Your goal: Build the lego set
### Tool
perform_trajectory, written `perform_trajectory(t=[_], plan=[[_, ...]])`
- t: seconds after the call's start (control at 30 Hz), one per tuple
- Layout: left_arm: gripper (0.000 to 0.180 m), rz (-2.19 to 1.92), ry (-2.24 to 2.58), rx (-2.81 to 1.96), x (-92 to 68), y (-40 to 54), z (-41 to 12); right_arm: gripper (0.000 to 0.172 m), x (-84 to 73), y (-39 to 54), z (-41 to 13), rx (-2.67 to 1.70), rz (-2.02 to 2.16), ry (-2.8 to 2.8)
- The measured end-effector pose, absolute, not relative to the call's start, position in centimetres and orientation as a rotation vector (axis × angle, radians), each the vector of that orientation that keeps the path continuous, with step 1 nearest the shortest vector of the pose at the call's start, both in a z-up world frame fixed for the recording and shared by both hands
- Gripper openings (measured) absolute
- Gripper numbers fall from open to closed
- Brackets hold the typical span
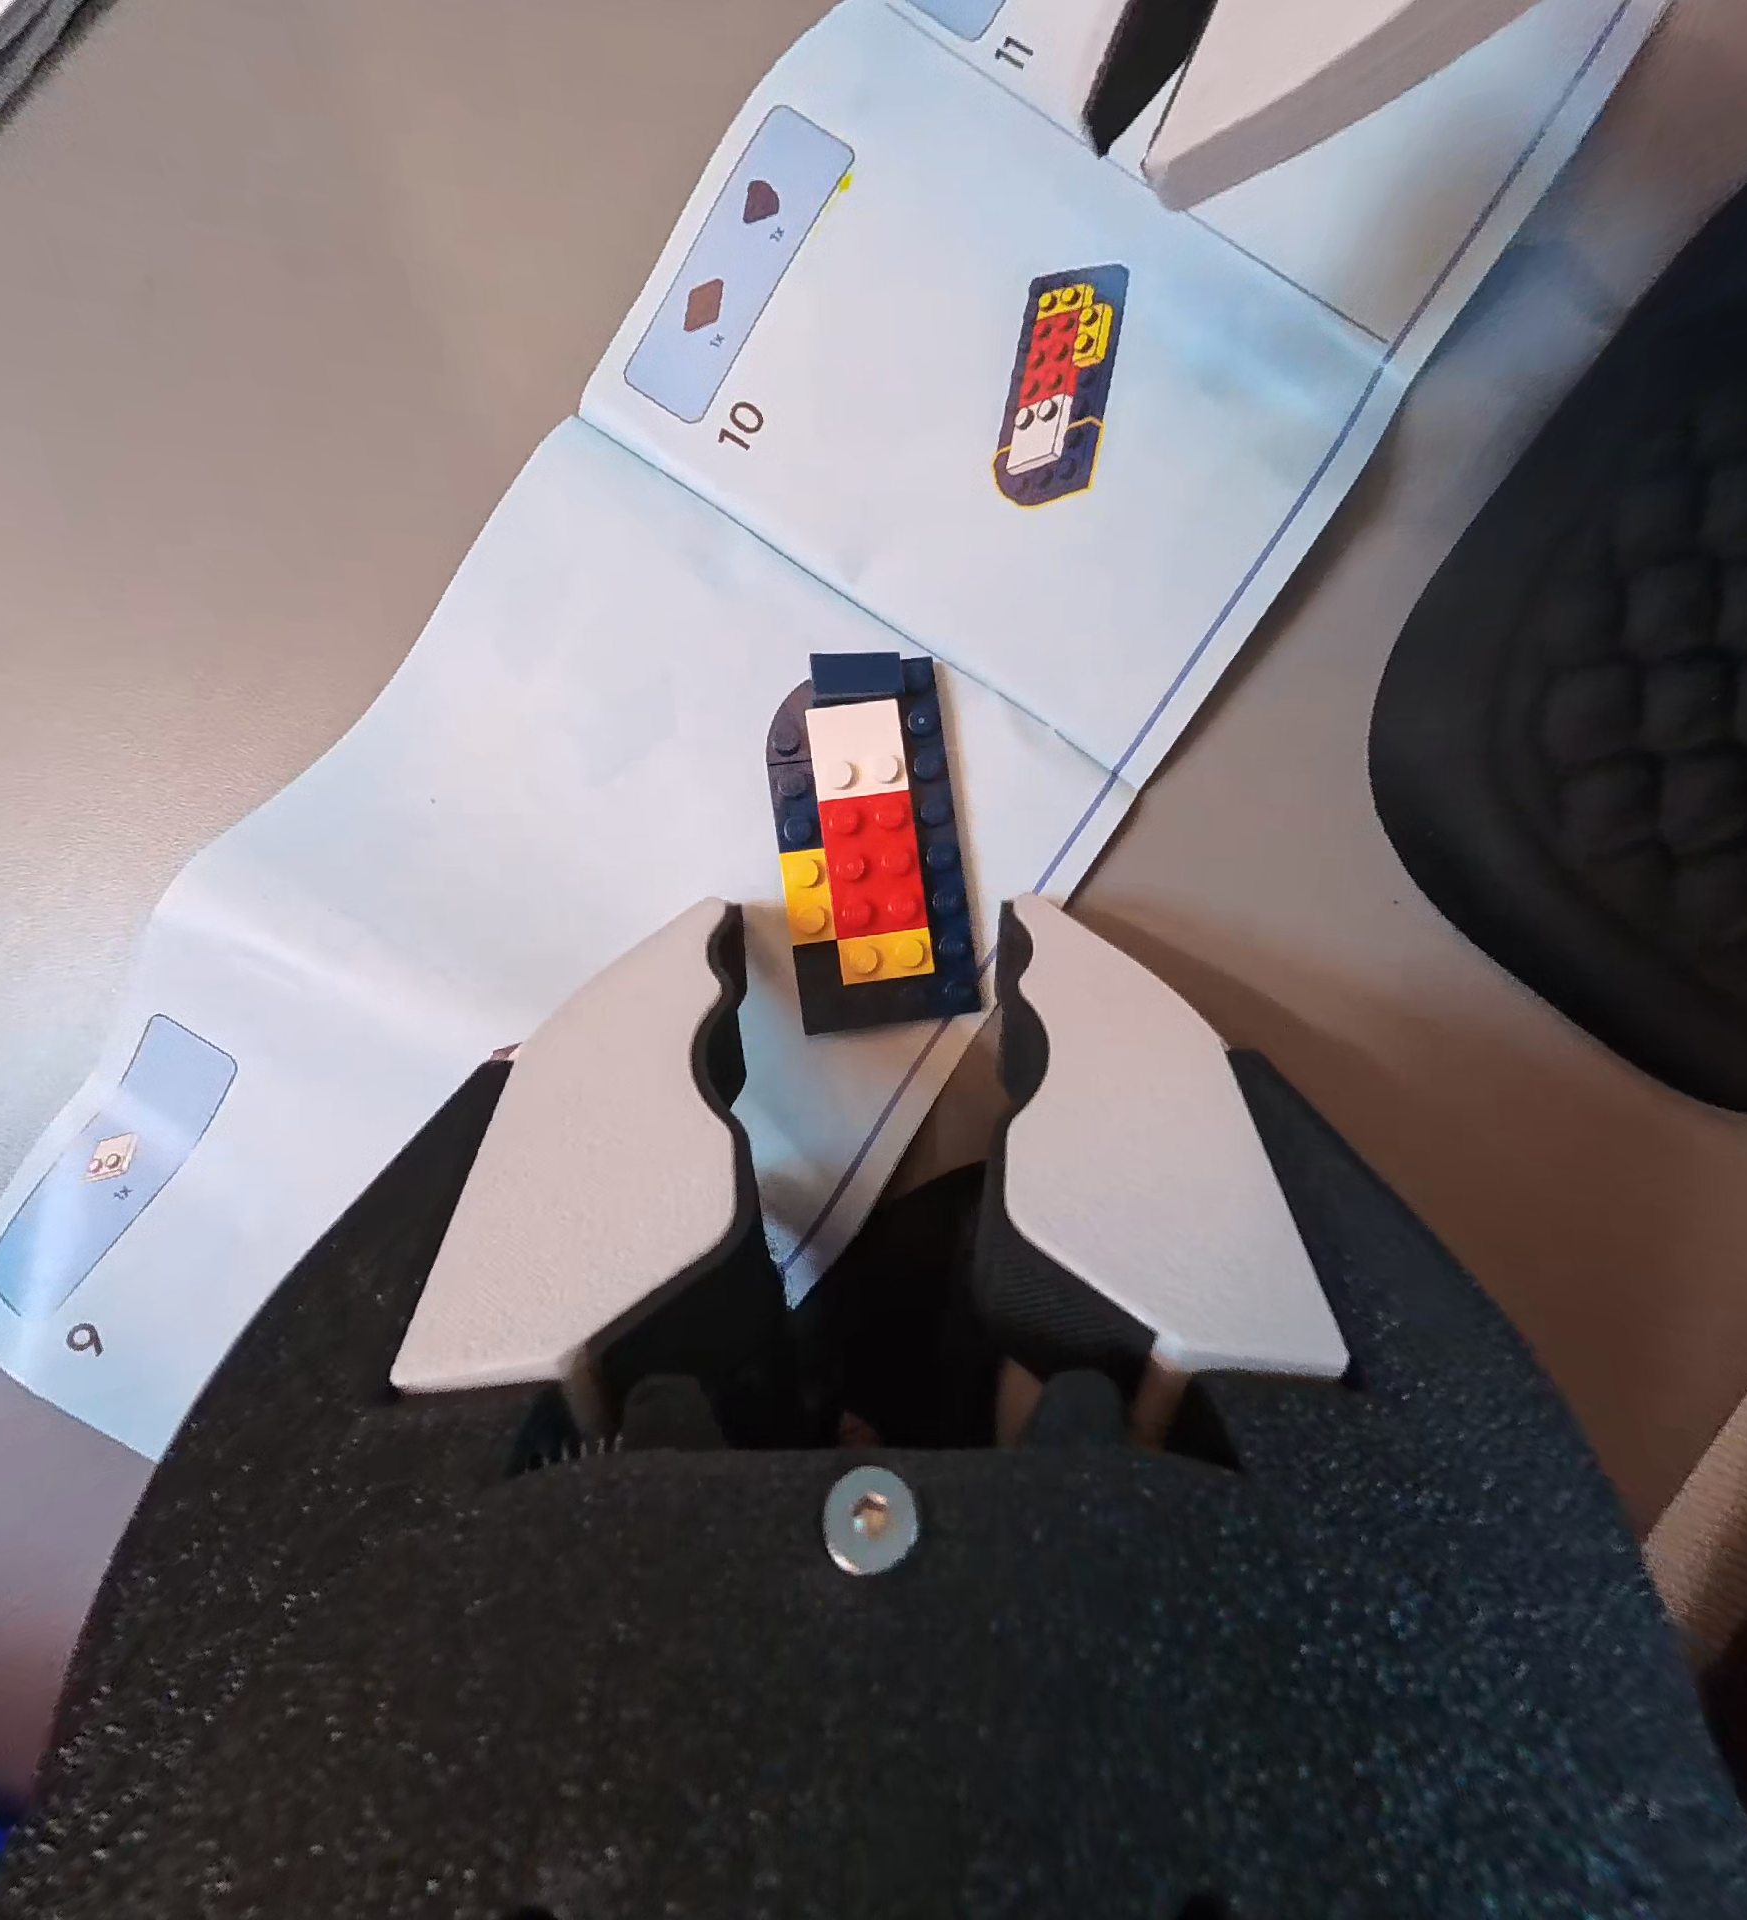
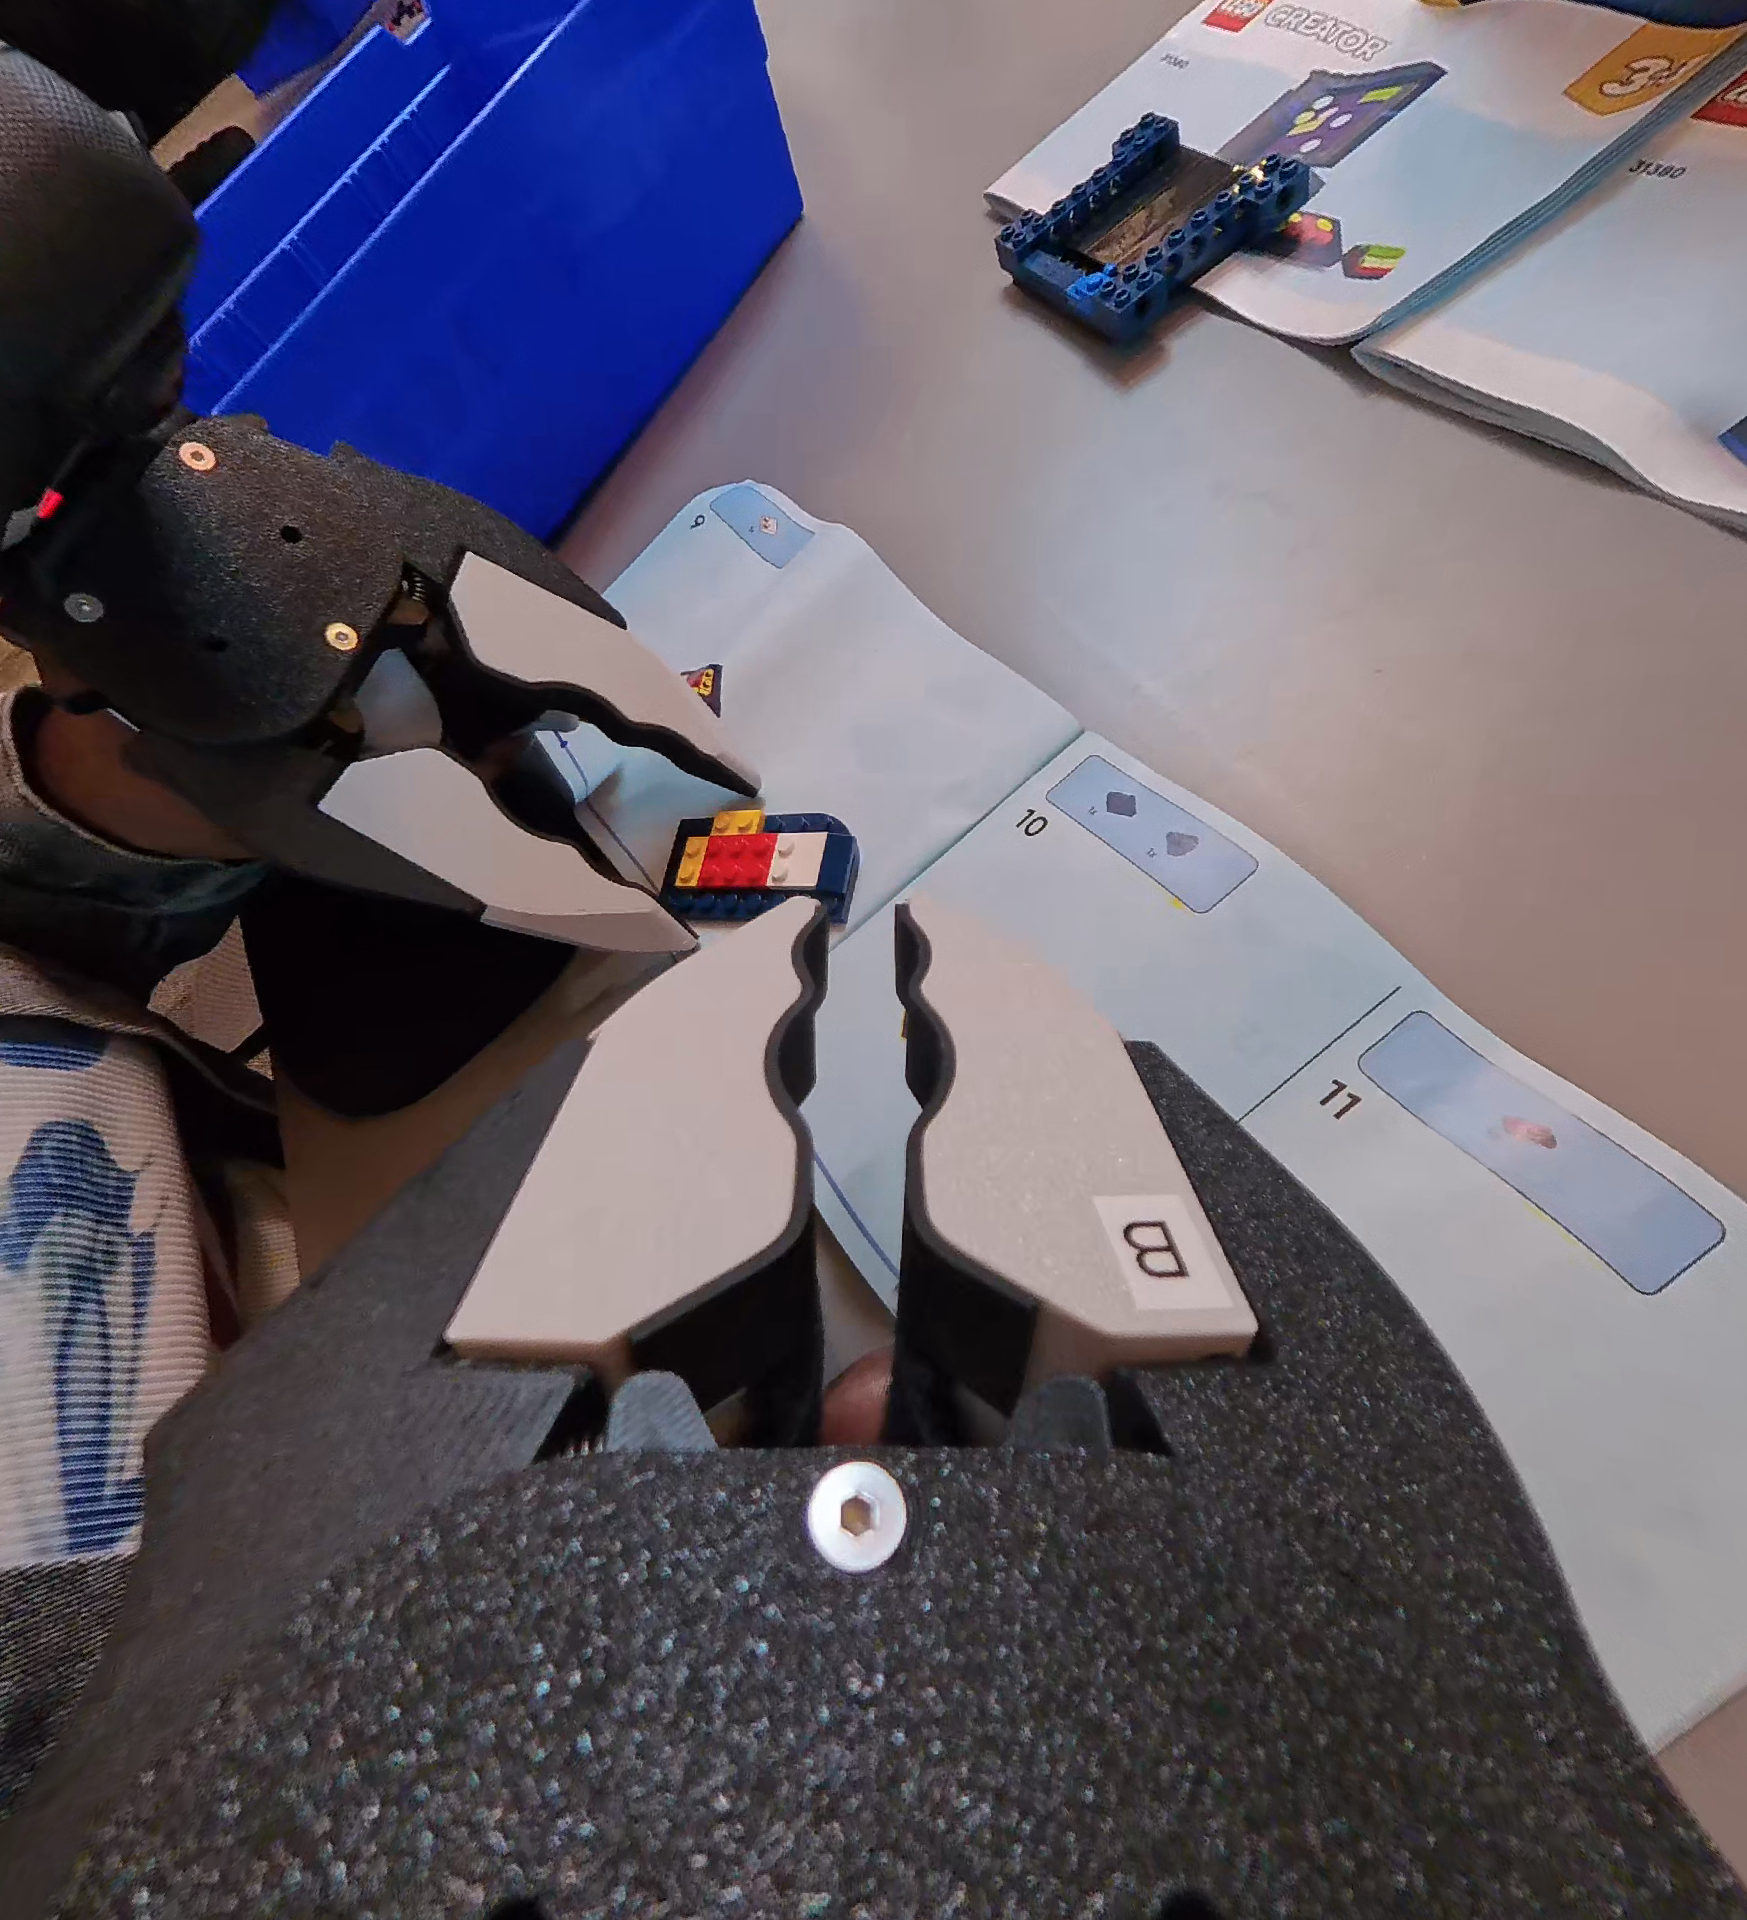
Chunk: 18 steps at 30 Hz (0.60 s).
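Two grippers at a brick model (image 1: 874, 842) on an instruction booklet (image 1: 557, 665).
Left gripper (image 1: 869, 925) open, astride the model's near end; right gripper (image 2: 861, 914) slightly parted, empty, just beside it.

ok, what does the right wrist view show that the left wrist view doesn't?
Right wrist view only: a blue bin, a dark blue brick frame resting on closed booklets, a person's sleeve, and the whole left gripper, open around the near end of the model.

Left wrist view only: the printed model drawing and a black padded object.

Both: the small brick model on the open instruction sheet, and the grey table. The right gripper is empty, fingers slightly apart.
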<state>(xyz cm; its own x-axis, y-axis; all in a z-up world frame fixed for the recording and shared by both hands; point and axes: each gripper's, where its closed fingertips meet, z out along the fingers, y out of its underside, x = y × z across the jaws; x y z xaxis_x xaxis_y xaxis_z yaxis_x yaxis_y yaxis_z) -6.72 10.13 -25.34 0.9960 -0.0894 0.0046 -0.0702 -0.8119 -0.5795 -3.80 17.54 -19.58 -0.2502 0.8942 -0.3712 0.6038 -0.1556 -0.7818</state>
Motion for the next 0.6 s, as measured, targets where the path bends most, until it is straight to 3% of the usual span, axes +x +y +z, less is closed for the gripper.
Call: perform_trajectory(t=[0.17, 0.23, 0.6], plan=[[0.043, -0.043, 0.124, -2.514, -6.6, 10.1, -25.5, 0.012, -3.7, 17.4, -19.5, -1.698, 1.362, -1.811], [0.033, -0.049, 0.129, -2.503, -6.8, 10.2, -25.4, 0.012, -3.7, 17.3, -19.5, -1.695, 1.364, -1.814], [0.032, -0.114, 0.122, -2.469, -6.8, 10.2, -25.3, 0.015, -3.7, 16.3, -20.8, -1.722, 1.422, -1.974]])
